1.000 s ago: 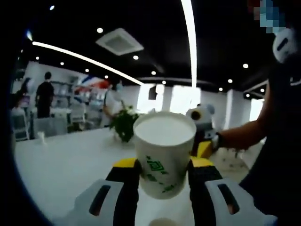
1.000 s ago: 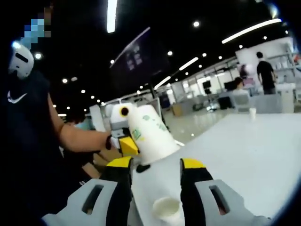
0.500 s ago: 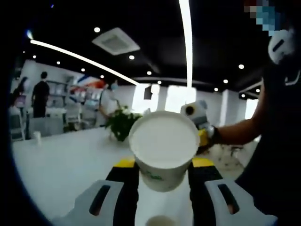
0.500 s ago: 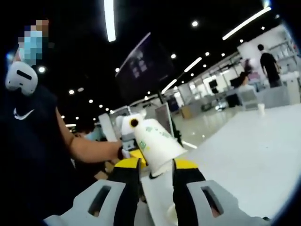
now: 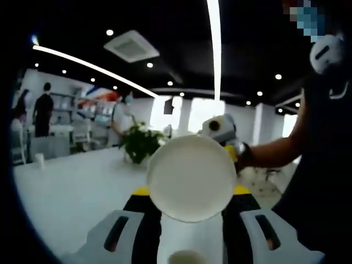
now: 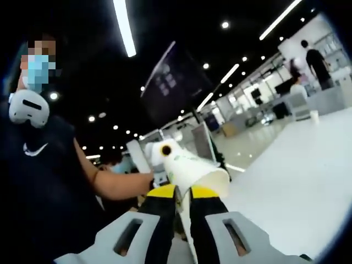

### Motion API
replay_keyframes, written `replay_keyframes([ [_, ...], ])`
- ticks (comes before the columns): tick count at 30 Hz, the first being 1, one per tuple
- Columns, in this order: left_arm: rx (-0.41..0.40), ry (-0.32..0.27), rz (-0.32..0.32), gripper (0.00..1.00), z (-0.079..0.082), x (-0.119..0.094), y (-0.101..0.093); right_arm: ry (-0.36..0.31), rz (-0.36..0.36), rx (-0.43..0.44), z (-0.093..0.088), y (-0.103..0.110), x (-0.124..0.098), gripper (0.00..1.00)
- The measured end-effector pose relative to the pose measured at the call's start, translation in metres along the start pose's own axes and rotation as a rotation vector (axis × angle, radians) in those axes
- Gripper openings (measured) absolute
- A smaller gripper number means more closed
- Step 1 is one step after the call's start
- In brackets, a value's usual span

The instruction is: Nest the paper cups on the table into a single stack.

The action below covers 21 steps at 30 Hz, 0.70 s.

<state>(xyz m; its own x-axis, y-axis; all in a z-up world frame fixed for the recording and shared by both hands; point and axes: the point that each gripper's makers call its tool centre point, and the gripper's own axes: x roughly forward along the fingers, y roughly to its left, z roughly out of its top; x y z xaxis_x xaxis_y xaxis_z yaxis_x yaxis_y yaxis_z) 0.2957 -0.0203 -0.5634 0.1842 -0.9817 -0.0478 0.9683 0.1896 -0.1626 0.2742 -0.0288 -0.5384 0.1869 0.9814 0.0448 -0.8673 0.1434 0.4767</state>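
A white paper cup (image 5: pixel 191 177) with green print sits between the yellow-tipped jaws of my left gripper (image 5: pixel 191 192), which is shut on it. The cup is tipped so its round white end faces the camera. In the right gripper view the same paper cup (image 6: pixel 193 169) lies sideways just above my right gripper (image 6: pixel 183 191). Those jaws are pressed almost together on the cup's edge. The right gripper (image 5: pixel 223 132) also peeks out behind the cup's upper right. A second paper cup (image 5: pixel 187 257) stands below on the white table (image 5: pixel 71 192).
The person holding the grippers stands close, a dark sleeve and forearm (image 6: pixel 113 184) by the cup. A potted plant (image 5: pixel 137 144) stands on the table behind the cup. A small cup (image 5: pixel 38 159) stands at the far left, and people stand in the background.
The held cup has tipped over from upright toward the left camera. The right gripper has come in to the cup and its jaws have gone from wide apart to nearly together.
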Motion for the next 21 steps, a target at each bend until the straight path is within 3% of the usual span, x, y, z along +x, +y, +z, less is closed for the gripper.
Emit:
replay_keyframes([
  [13,-0.011,0.004,0.033,0.48,0.001,-0.009,0.006,0.014,0.028,-0.012,0.004,0.012,0.006,0.00],
  [21,0.002,0.048,0.111,0.66,-0.005,-0.018,0.019,0.051,0.025,-0.064,0.012,0.019,0.011,0.00],
])
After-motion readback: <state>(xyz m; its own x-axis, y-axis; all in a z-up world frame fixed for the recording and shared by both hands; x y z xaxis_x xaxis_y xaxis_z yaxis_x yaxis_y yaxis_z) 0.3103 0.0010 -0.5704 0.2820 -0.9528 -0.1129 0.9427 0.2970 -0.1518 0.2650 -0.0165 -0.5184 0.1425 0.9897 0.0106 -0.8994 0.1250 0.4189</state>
